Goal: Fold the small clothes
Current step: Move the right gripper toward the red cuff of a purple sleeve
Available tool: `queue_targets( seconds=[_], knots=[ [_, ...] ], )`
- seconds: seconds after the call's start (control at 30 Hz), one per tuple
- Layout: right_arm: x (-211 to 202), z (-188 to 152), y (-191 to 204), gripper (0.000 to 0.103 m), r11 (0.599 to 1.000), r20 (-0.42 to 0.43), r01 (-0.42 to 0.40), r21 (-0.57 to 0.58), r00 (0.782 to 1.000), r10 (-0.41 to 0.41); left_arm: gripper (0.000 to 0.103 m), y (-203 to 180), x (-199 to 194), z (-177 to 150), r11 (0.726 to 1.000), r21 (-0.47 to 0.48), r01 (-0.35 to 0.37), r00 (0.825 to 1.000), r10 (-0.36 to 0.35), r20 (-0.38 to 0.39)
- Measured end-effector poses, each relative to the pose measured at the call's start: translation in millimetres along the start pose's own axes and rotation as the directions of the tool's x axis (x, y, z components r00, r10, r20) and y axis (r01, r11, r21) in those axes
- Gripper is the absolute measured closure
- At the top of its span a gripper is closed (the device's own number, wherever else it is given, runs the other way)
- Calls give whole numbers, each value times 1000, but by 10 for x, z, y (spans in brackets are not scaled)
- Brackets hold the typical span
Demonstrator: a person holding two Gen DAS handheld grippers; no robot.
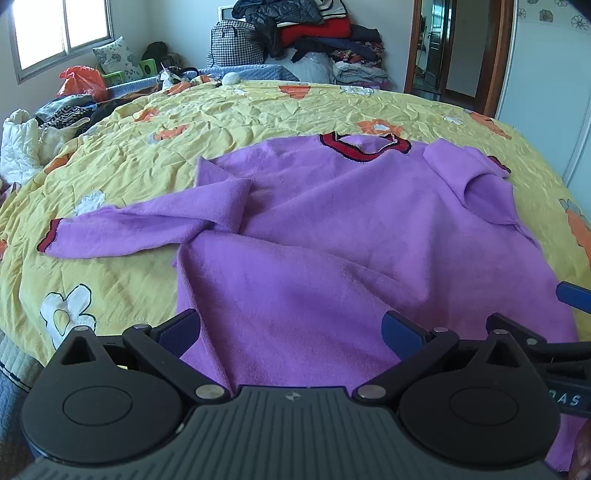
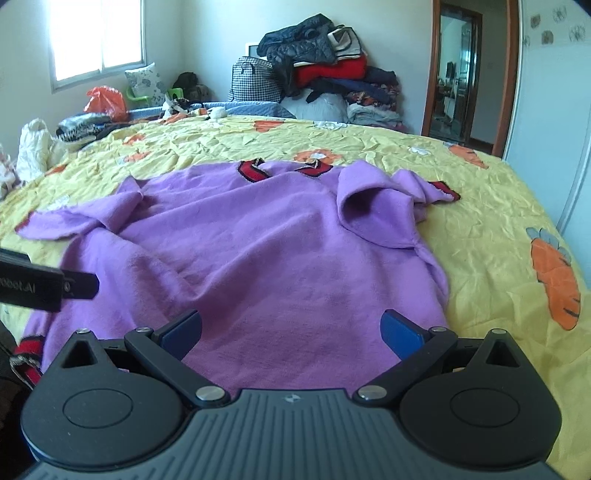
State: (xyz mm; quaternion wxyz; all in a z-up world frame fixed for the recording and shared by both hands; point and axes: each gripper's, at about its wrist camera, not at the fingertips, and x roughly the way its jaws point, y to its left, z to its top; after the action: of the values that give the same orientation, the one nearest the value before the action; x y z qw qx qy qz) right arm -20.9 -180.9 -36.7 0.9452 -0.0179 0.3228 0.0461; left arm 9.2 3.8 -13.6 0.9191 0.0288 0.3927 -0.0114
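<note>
Purple sweater [image 1: 332, 229] lies spread on the bed, collar w/ red-and-dark trim [image 1: 354, 146] at the far end, hem nearest the cameras. One sleeve [image 1: 147, 225] stretches out to the left, red cuff [image 1: 50, 236] on the yellow bedspread [image 1: 122, 155]; other sleeve [image 2: 380, 206] is bunched near the shoulder on the right side, its red cuff [image 2: 445, 192] poking out. Fabric is rumpled, w/ creases running across the body.

Left tool [image 1: 291, 330] sits over the hem area, fingers spread wide, nothing between them. Right tool [image 2: 291, 330] is likewise wide apart and holds nothing, hovering above the hem; can't tell if either touches the cloth.

Beyond the bed: pile of clothes [image 2: 332, 74] & checked bag [image 2: 251, 81] by the far wall, orange plastic bag [image 1: 79, 81] under the window [image 1: 62, 33], doorway [image 2: 458, 77] at right.
</note>
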Motion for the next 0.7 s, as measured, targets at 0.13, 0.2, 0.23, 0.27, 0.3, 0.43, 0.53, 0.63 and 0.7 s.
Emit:
queue_targets(
  seconds=[0.13, 0.2, 0.23, 0.27, 0.3, 0.43, 0.53, 0.63, 0.7],
  knots=[
    [38, 8, 1, 0, 1000, -14, -8, -2, 1000, 8, 0, -19, 1, -8, 1000, 7, -4, 1000, 4, -2],
    [66, 16, -12, 0, 1000, -19, -17, 5, 1000, 17, 0, -25, 8, -8, 1000, 9, -5, 1000, 5, -4],
    [84, 17, -16, 0, 1000, -19, -16, 5, 1000, 16, 0, -27, 7, -11, 1000, 11, -5, 1000, 5, -5],
    [104, 21, -17, 0, 1000, -20, -11, 4, 1000, 11, 0, -31, 17, -13, 1000, 11, -6, 1000, 7, -7],
    [127, 25, -18, 0, 1000, -24, -11, 1, 1000, 11, 0, -33, 29, -14, 1000, 9, -8, 1000, 8, -12],
    [195, 60, -19, 0, 1000, 7, -3, -16, 1000, 3, 0, -20, 57, 21, 1000, -16, 2, 1000, -2, -15],
    [261, 118, -25, 0, 997, 21, -42, -66, 999, 44, 0, -16, 95, 87, 999, -35, 37, 999, -38, -21],
    [412, 215, -117, 0, 994, -61, -103, -42, 993, 101, 0, -38, 134, 149, 996, -45, 83, 996, -83, -9],
    [471, 278, -238, 0, 998, -69, -55, 20, 996, 56, 0, -89, 147, 186, 998, -32, 50, 999, -50, 13]
  ],
)
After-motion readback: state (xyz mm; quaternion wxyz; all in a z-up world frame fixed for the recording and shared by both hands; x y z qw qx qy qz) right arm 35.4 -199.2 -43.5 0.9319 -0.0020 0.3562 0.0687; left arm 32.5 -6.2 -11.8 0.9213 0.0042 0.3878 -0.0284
